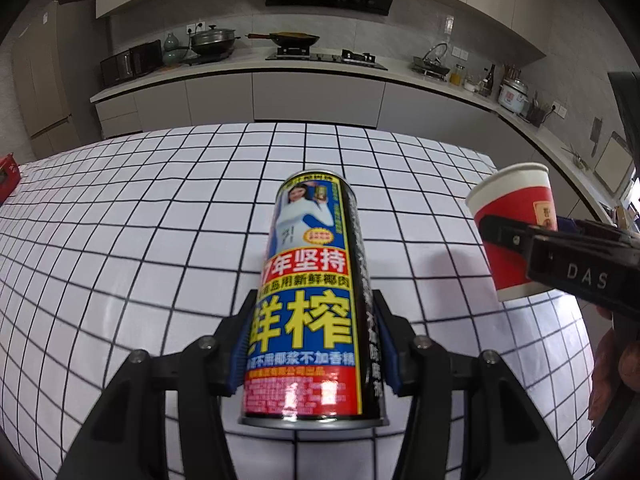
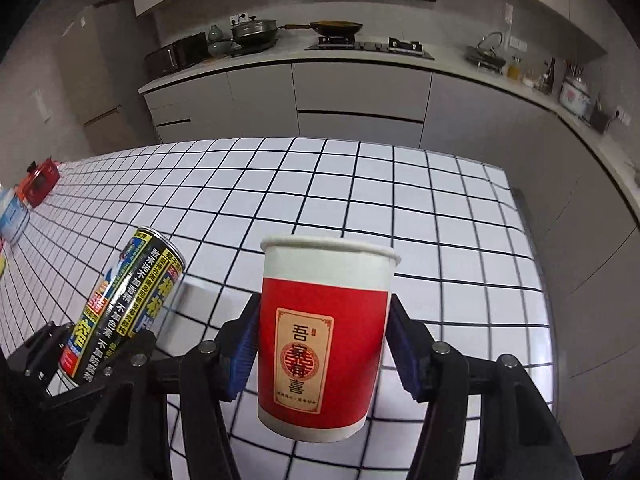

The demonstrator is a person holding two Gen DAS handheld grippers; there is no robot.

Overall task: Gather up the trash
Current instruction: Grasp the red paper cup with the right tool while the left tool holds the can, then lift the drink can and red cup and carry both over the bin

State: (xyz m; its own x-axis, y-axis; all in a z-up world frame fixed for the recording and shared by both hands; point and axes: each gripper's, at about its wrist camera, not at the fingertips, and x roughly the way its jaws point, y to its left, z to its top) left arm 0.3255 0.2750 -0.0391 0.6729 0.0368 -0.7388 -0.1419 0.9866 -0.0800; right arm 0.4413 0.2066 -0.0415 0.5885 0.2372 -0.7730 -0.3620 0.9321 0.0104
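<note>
My left gripper [image 1: 312,344] is shut on a tall drink can [image 1: 316,280] with blue, red and yellow print, held upright above the checked tablecloth [image 1: 140,240]. My right gripper [image 2: 320,344] is shut on a red and white paper cup [image 2: 324,340], also lifted off the table. In the left wrist view the cup [image 1: 516,232] shows at the right, gripped by the right gripper. In the right wrist view the can [image 2: 128,308] shows tilted at the lower left, in the left gripper.
A red box [image 2: 40,180] and a small blue and white container [image 2: 14,216] lie at the table's far left. The table's right edge [image 2: 532,240] drops to the floor. A kitchen counter [image 1: 320,68] with pans and appliances runs behind.
</note>
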